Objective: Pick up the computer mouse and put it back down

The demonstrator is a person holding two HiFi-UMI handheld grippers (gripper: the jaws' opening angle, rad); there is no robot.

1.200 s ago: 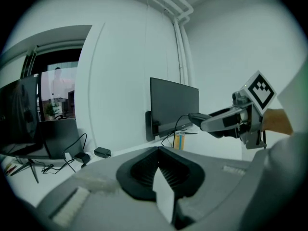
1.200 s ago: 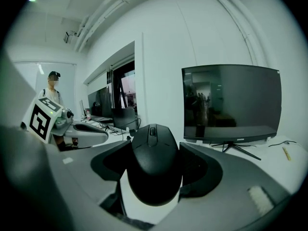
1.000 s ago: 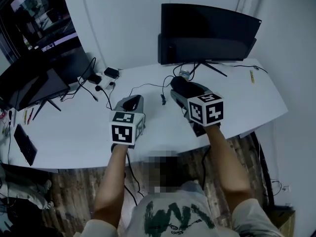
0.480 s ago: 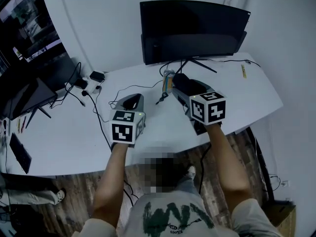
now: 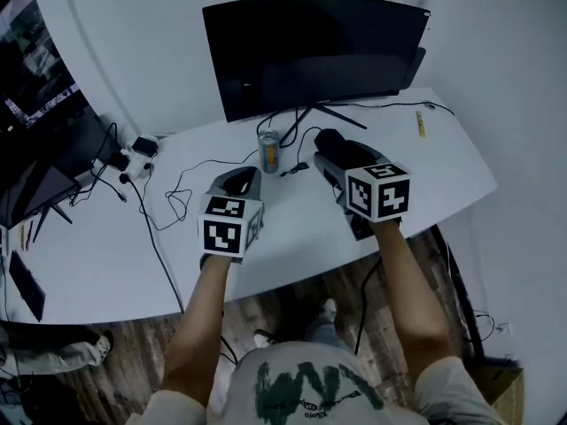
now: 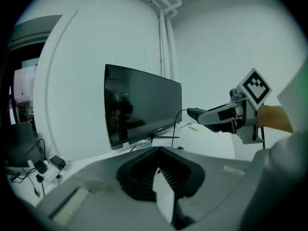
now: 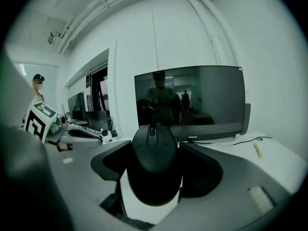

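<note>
From the head view, the right gripper [image 5: 330,145] hangs over the white desk [image 5: 443,162] with the dark computer mouse [image 5: 326,136] at its tip, just right of a drink can [image 5: 268,151] and in front of the black monitor [image 5: 310,51]; the left gripper [image 5: 237,181] is beside it. In the left gripper view, the left gripper's [image 6: 158,170] ribbed jaws are drawn together on nothing. In the right gripper view, the jaws are spread wide and clamp the mouse's [image 7: 154,172] sides: matte black, rounded, scroll wheel facing the monitor, lifted clear of the desk.
</note>
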